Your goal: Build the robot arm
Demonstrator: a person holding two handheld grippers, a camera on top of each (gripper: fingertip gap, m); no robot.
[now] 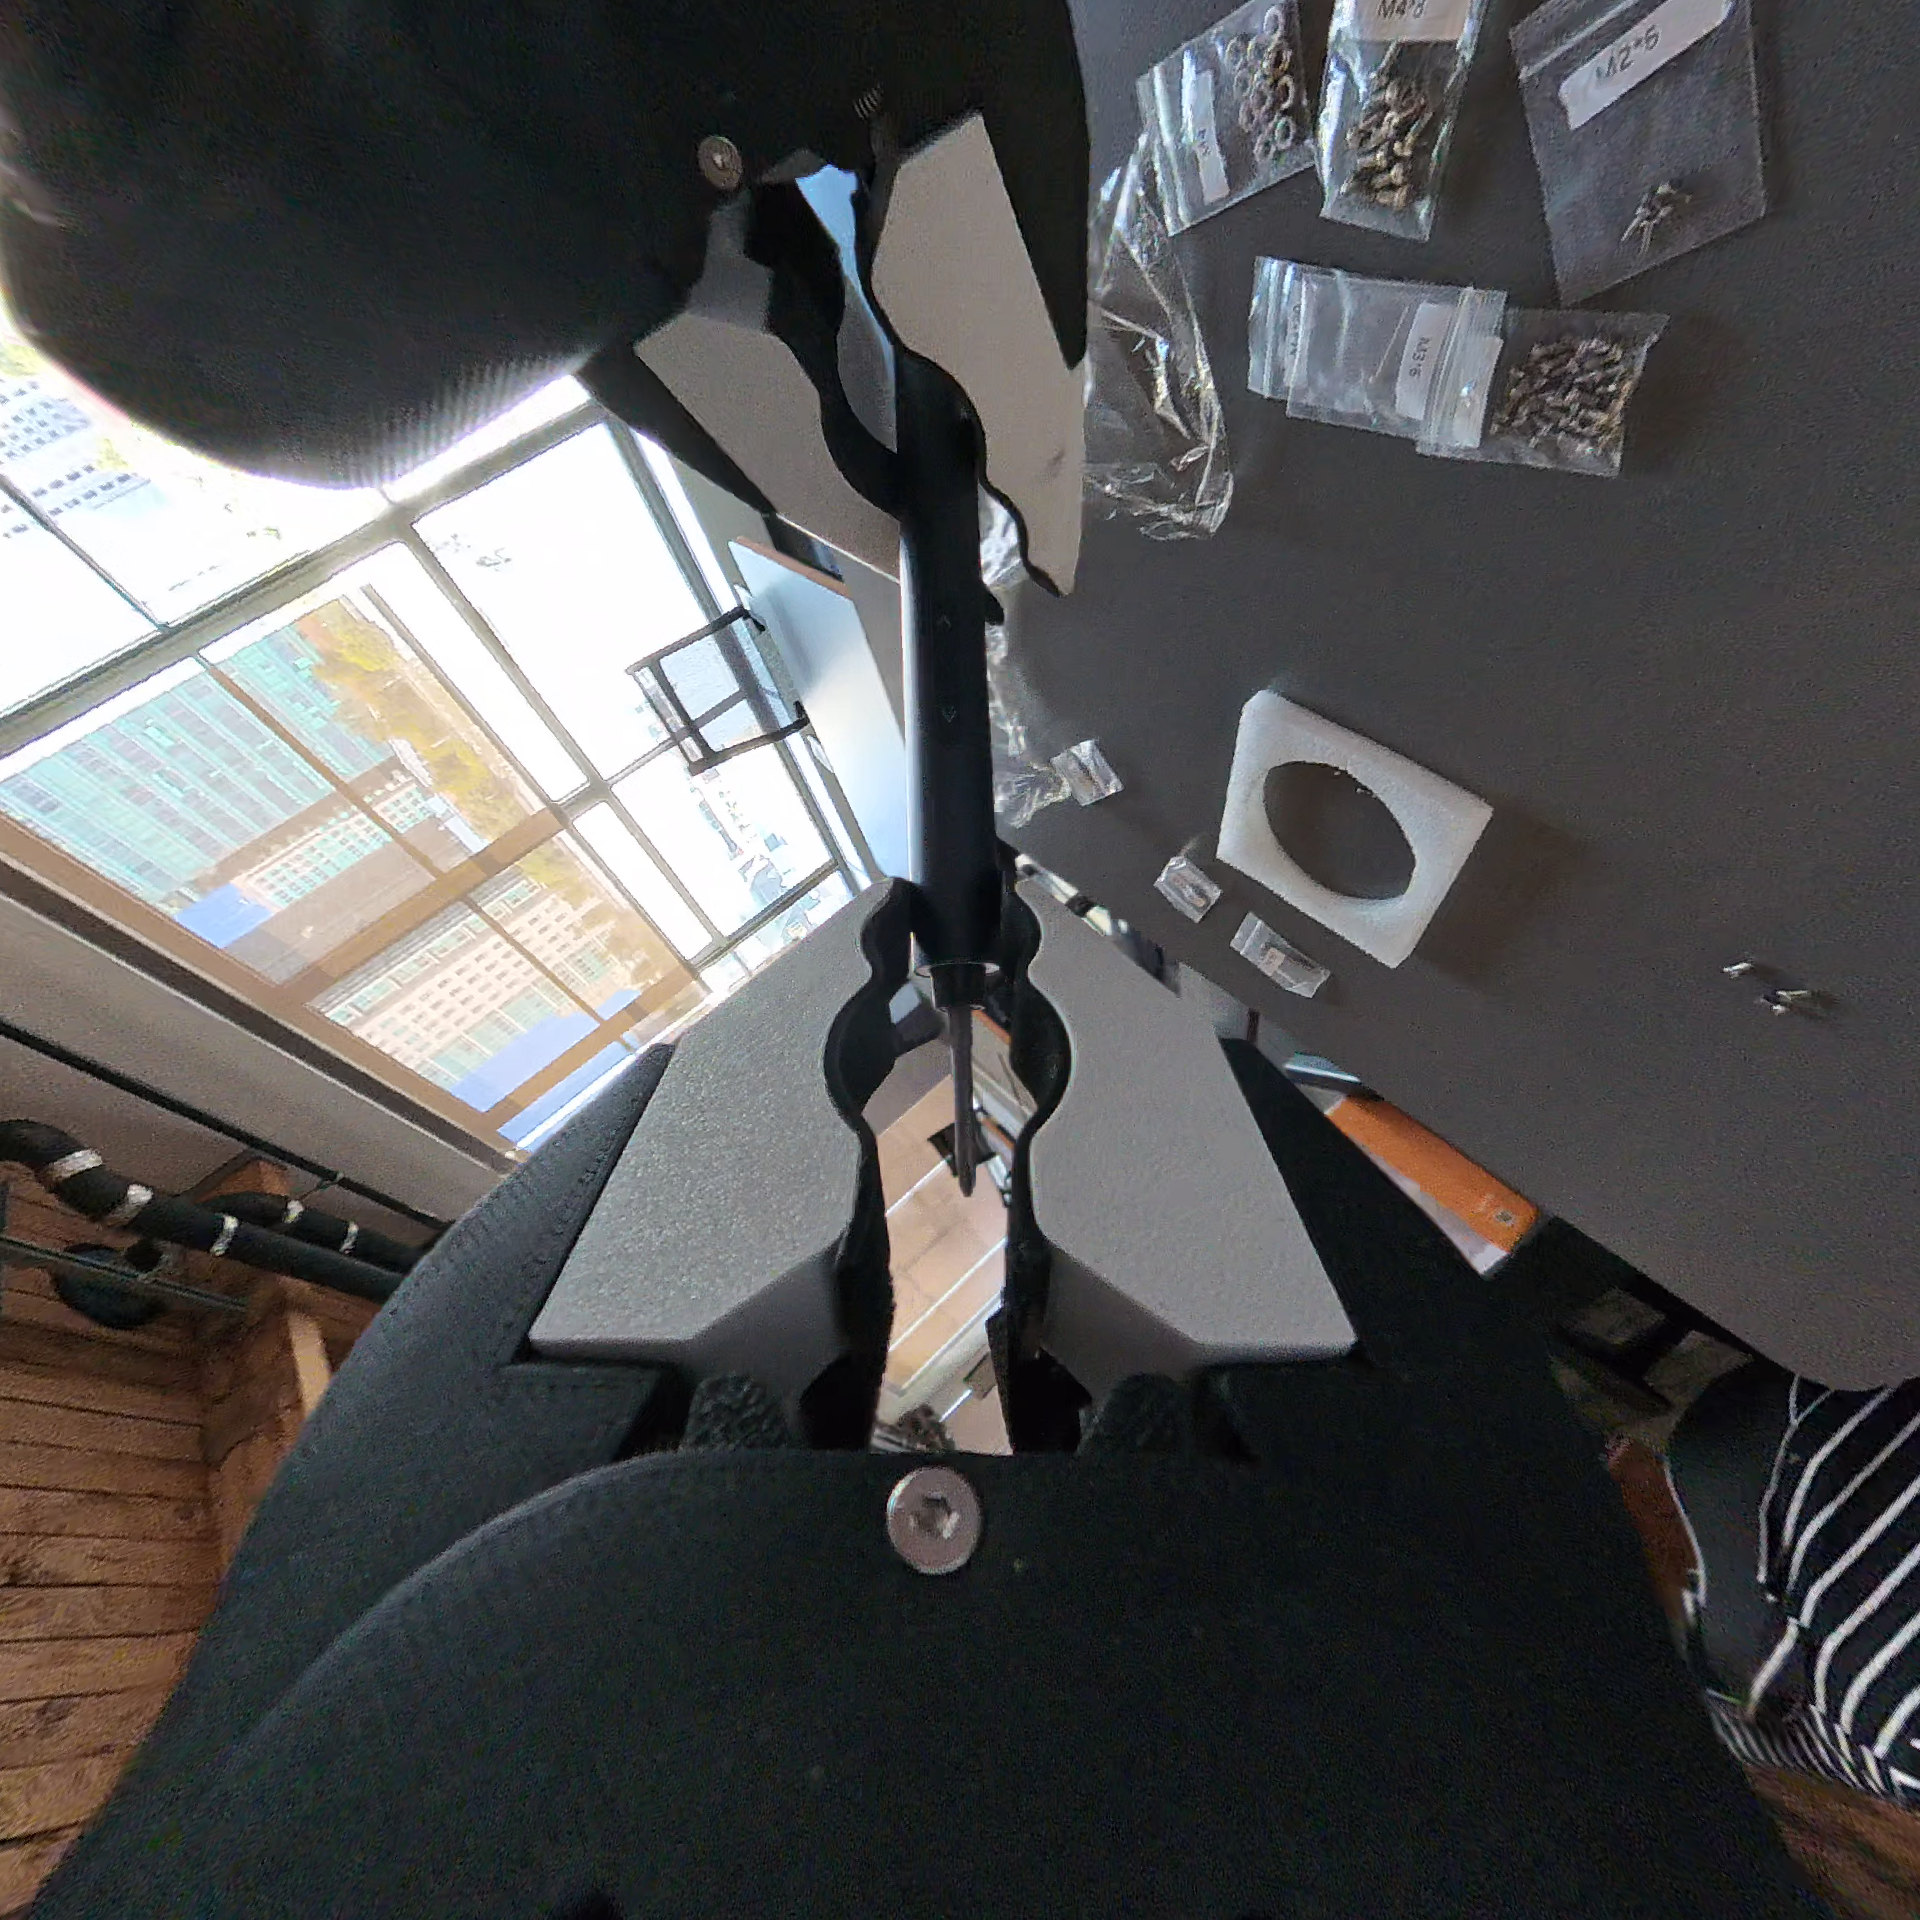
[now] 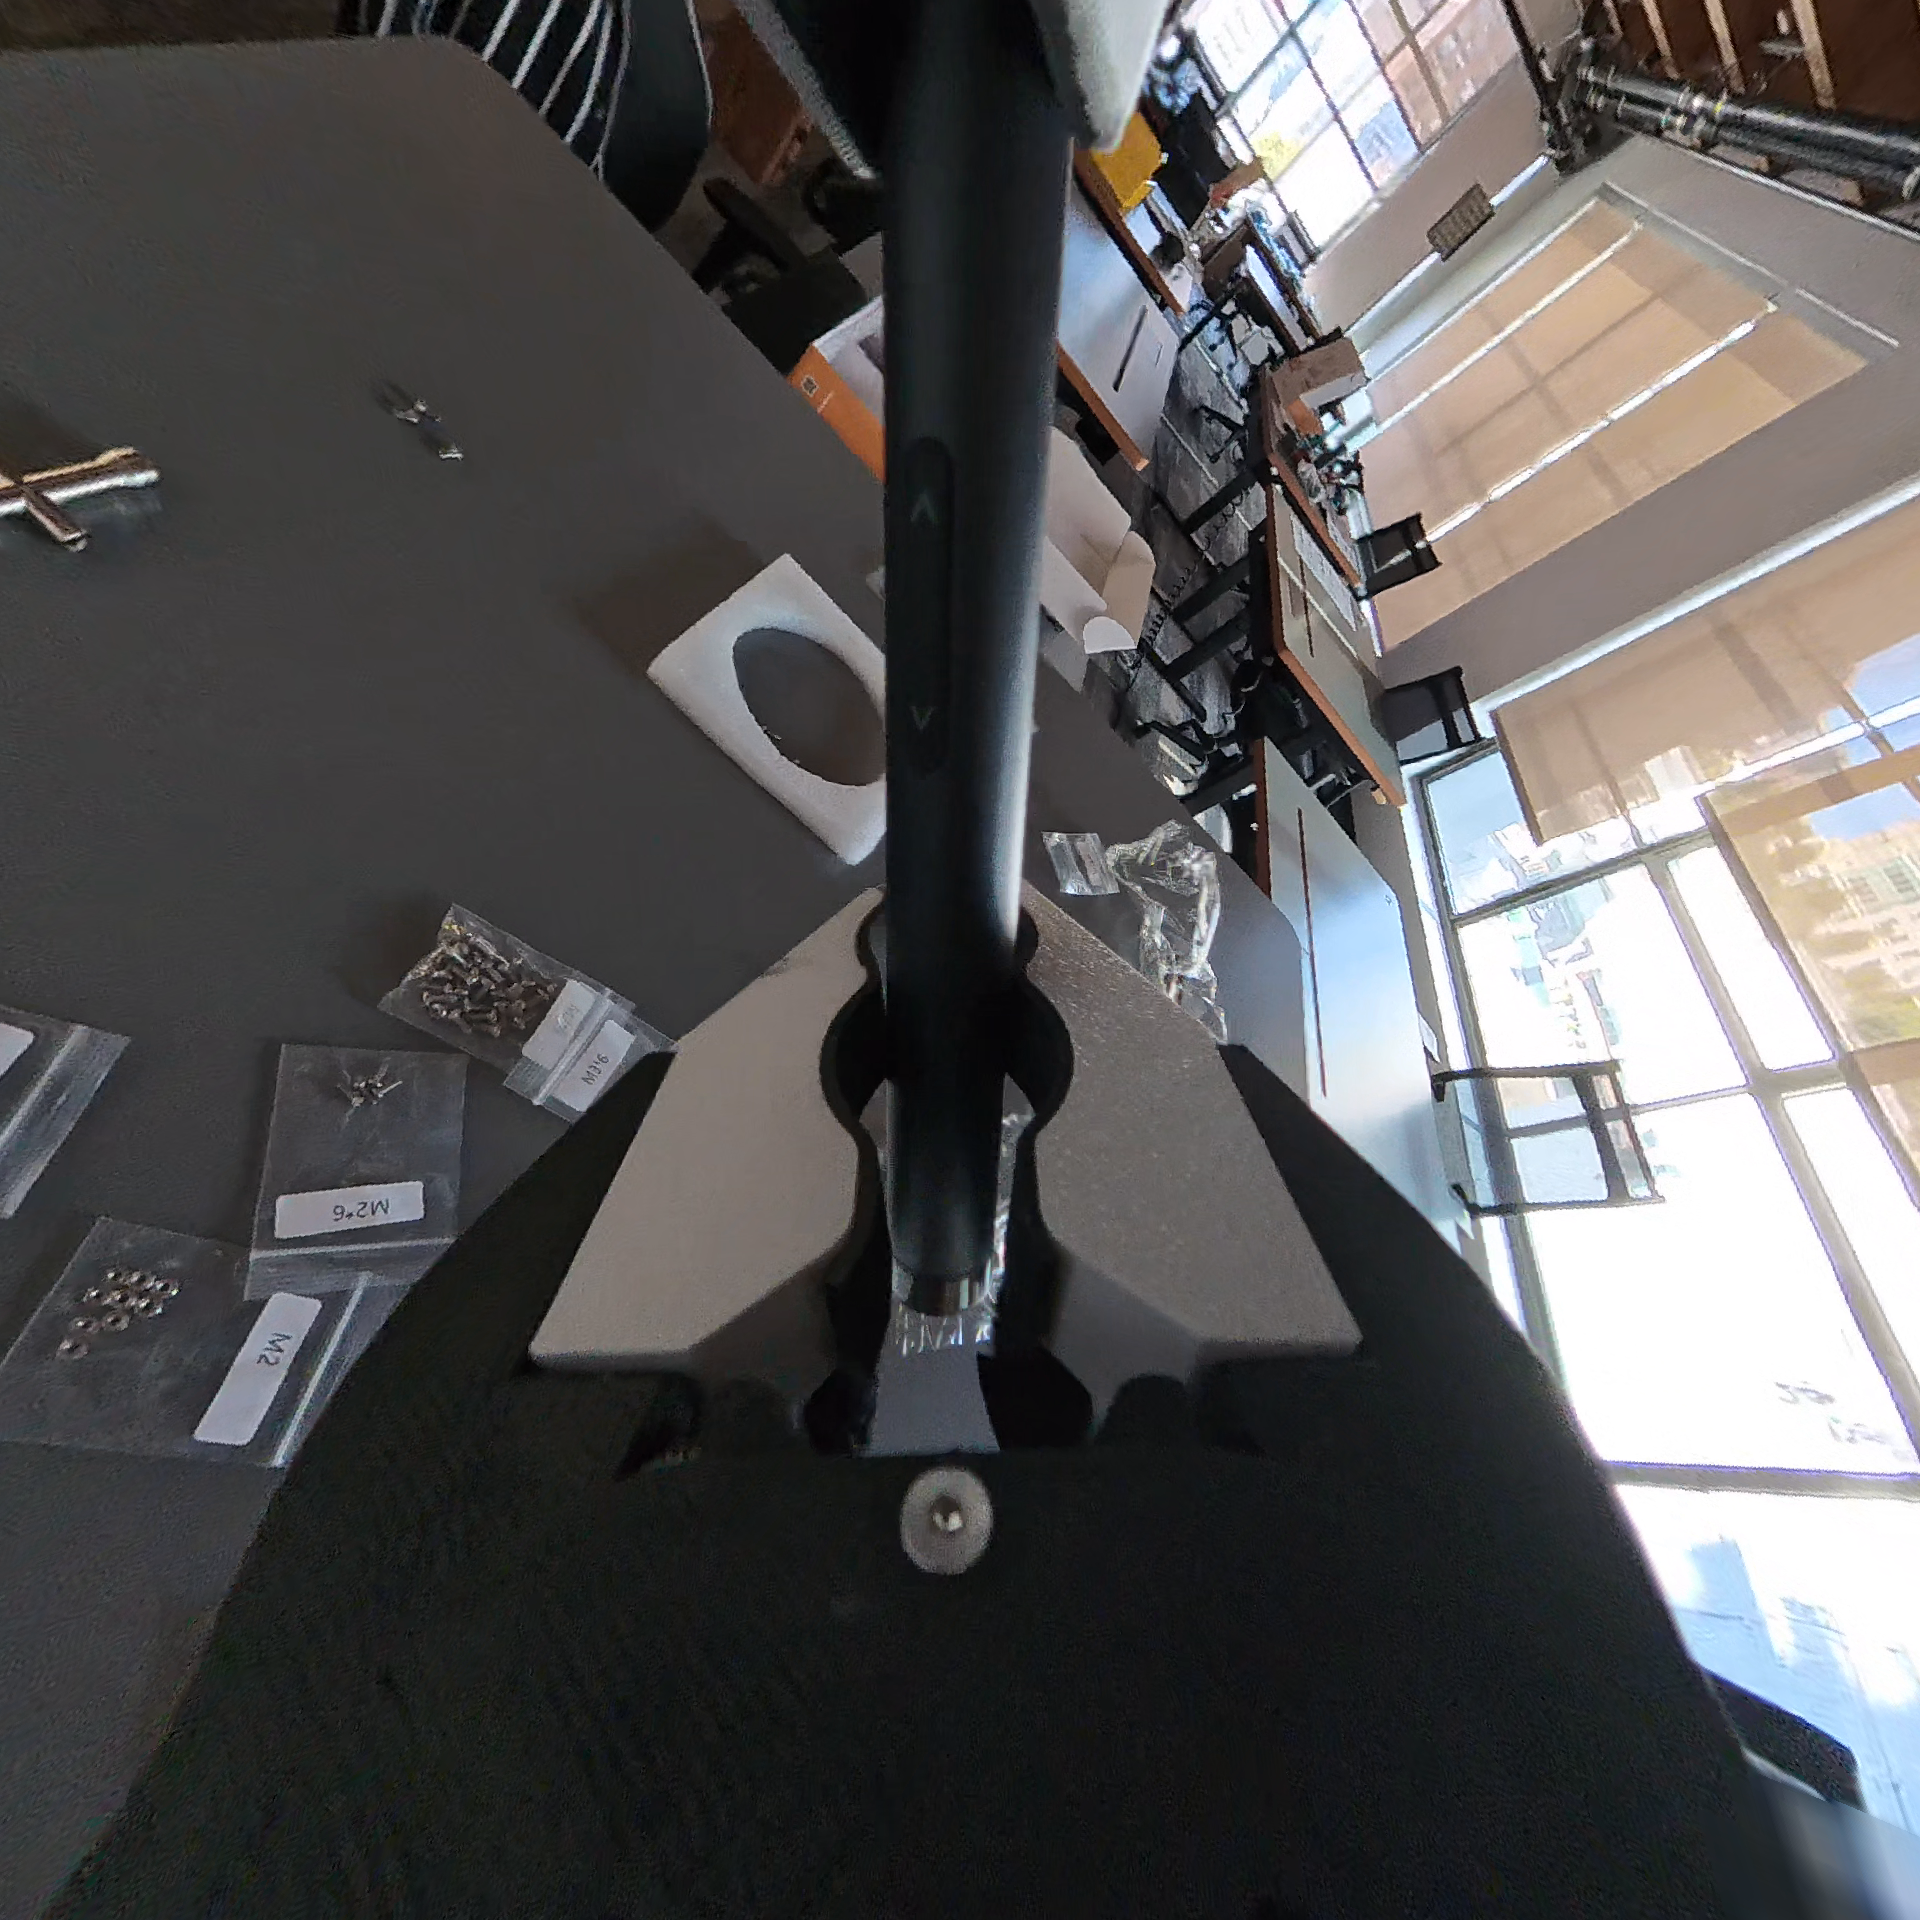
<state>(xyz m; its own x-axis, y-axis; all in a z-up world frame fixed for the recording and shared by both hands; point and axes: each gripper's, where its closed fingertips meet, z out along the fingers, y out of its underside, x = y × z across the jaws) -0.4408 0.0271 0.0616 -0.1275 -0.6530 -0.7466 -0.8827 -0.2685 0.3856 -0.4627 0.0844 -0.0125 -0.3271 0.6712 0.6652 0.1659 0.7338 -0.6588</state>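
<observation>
Black screwdriver (image 1: 940,727) was clamped at bit end by left hand-held gripper (image 1: 951,914), at back end by right hand-held gripper (image 2: 951,935). White foam square (image 1: 1351,826) was seen beside screwdriver on bench (image 1: 1558,623).

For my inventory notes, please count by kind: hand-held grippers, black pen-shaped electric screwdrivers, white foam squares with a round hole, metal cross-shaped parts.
Hand-held grippers: 2, the left gripper and the right gripper
Black pen-shaped electric screwdriver: 1
White foam square with a round hole: 1
Metal cross-shaped part: 1
Total: 5
</observation>
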